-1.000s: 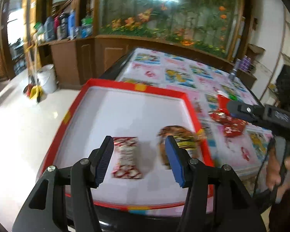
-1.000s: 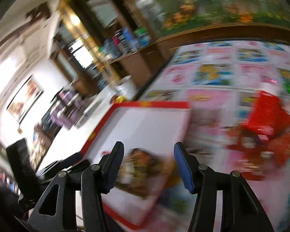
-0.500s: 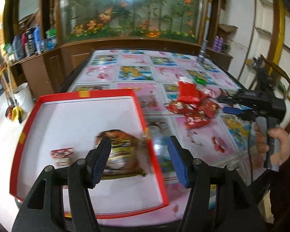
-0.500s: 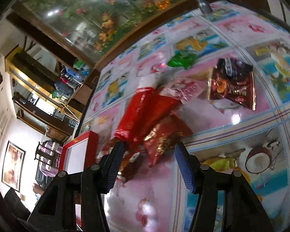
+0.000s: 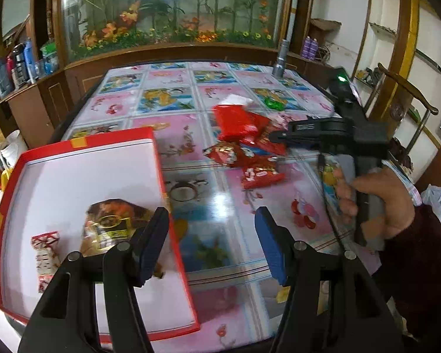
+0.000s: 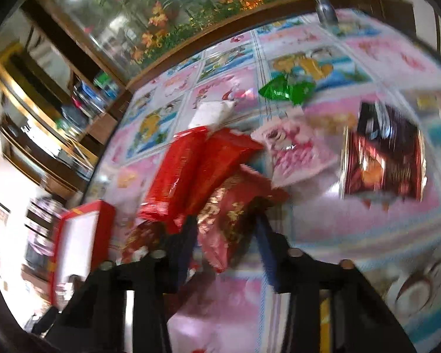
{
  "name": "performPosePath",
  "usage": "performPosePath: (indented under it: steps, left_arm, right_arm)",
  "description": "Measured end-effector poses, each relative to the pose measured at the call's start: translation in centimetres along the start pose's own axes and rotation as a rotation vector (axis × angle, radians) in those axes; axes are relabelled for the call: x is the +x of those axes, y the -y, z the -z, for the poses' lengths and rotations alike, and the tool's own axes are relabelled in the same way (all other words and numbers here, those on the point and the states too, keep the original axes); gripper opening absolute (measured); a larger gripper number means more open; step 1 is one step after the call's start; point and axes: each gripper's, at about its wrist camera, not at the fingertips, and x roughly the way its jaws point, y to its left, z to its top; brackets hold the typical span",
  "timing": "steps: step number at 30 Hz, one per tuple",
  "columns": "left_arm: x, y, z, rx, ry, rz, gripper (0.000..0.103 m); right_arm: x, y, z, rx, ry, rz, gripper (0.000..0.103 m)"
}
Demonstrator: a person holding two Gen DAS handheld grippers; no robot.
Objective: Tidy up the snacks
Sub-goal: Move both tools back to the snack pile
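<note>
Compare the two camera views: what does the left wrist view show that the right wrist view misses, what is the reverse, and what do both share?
Left wrist only: the gold-brown foil snack packet and small red-and-white wrapped snack lying inside the box. Right wrist only: the dark maroon snack bag on the table. Both: the red-rimmed white box, the pile of red snack packets, the green wrapper.

My table (image 5: pixel 191 153): glossy cloth w/ pink and blue picture squares. On it: red-rimmed white tray (image 5: pixel 154 147) at near-left; heap of red snack packs (image 5: pixel 244 144) mid-table; green pack (image 6: pixel 285 91), pink pack (image 6: pixel 294 150), dark pack (image 6: pixel 382 158) nearby.
</note>
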Motion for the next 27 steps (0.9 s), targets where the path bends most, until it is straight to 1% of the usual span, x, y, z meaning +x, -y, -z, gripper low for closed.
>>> performPosePath:
  steps: [1, 2, 4, 6, 7, 10, 11, 14, 16, 17, 19, 22, 25, 27]
  left_arm:
    - [0.2, 0.3, -0.1, 0.004, -0.007, 0.009, 0.059]
    - [0.5, 0.8, -0.2, 0.006, -0.015, 0.02, 0.059]
    - [1.1, 1.6, -0.5, 0.006, -0.03, 0.046, 0.059]
    - [1.8, 2.4, -0.9, 0.001, -0.044, 0.062, 0.059]
    - [2.1, 2.7, -1.1, -0.002, -0.048, 0.067, 0.059]
    - [3.4, 3.5, -1.9, -0.012, -0.065, 0.078, 0.059]
    - [3.9, 3.8, -2.1, -0.019, -0.076, 0.082, 0.059]
    - [5.6, 4.3, -2.5, -0.045, -0.109, 0.091, 0.059]
    - [6.8, 4.6, -2.8, -0.057, -0.131, 0.105, 0.059]
    - [7.4, 4.8, -2.9, -0.062, -0.141, 0.11, 0.059]
    - [8.5, 5.0, -3.1, -0.077, -0.162, 0.113, 0.059]
    - [9.5, 5.2, -3.7, -0.087, -0.171, 0.101, 0.059]
    - [10.0, 5.6, -4.2, -0.068, -0.17, 0.089, 0.059]
    - [10.5, 5.9, -4.5, -0.057, -0.17, 0.089, 0.059]
  right_arm:
    - [0.3, -0.2, -0.3, -0.031, 0.003, 0.029, 0.026]
    - [0.4, -0.4, -0.5, -0.059, 0.012, 0.049, 0.026]
    - [0.5, -0.4, -0.7, -0.074, 0.026, 0.061, 0.025]
    - [0.3, -0.9, -0.5, -0.137, 0.051, 0.11, 0.022]
    - [0.1, -0.9, -0.3, -0.154, 0.055, 0.115, 0.021]
    - [-0.4, 0.1, -0.6, -0.128, 0.038, 0.065, 0.014]
    - [-0.6, 0.7, -0.6, -0.108, 0.028, 0.032, 0.013]
    - [-0.9, 2.1, -0.9, -0.079, 0.006, -0.016, 0.012]
    - [-1.3, 2.9, -0.9, -0.074, -0.004, -0.042, 0.01]
    - [-1.6, 3.3, -0.9, -0.073, -0.009, -0.056, 0.006]
    - [-2.3, 4.4, -0.8, -0.07, -0.018, -0.083, 0.006]
    - [-3.2, 5.7, -0.5, -0.084, -0.025, -0.075, 0.006]
    - [-4.1, 6.8, -0.2, -0.097, -0.032, -0.097, 0.006]
    - [-4.7, 7.1, -0.1, -0.102, -0.02, -0.106, 0.006]
